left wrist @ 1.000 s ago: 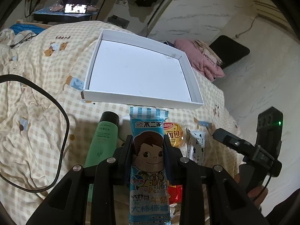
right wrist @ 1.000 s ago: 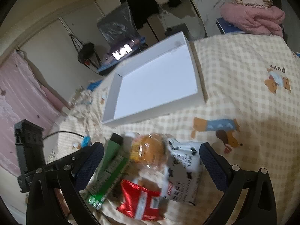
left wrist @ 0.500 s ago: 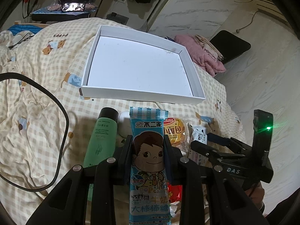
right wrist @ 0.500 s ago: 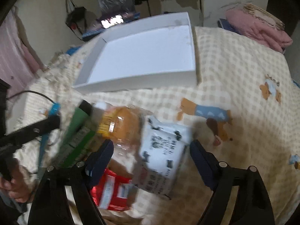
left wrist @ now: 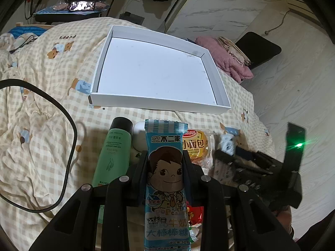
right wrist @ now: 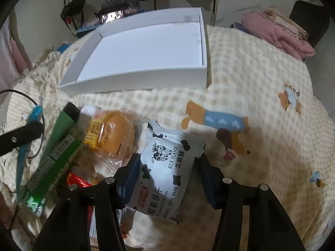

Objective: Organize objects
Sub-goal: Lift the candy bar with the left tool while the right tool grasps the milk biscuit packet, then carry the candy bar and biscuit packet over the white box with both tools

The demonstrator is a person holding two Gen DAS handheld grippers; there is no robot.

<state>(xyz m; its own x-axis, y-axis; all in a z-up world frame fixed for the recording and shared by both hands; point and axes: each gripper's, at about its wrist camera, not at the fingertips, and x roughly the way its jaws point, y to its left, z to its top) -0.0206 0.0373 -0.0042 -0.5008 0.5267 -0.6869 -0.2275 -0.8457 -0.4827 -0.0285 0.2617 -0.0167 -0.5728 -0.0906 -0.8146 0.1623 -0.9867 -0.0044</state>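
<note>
Checked cream bedding printed with puppies covers the bed (left wrist: 52,87), with marble-look wall panels and a pale floor beyond it. From the left wrist view, the left gripper (left wrist: 165,165) has its jaws shut on a blue lollipop packet (left wrist: 166,177), pinched across its middle and held upright above the bed. A white shallow box (left wrist: 159,105) lies empty toward the far edge of the bed. Near the near edge a green tube (left wrist: 114,156) and a small bread bun packet (left wrist: 195,146) lie close together; a black cable (left wrist: 69,146) loops to the left.

From the right wrist view, the right gripper (right wrist: 167,173) straddles a milk biscuit packet (right wrist: 167,167) lying on the bedding near the near edge, its jaws closing with the packet between them, the pads at or nearly at its sides. That packet looks light, puffy and crinkly, probably slippery film over brittle biscuits, so a gentle hold across its width seems safest. Pink towels (right wrist: 278,31) are piled beyond the far right corner.
</note>
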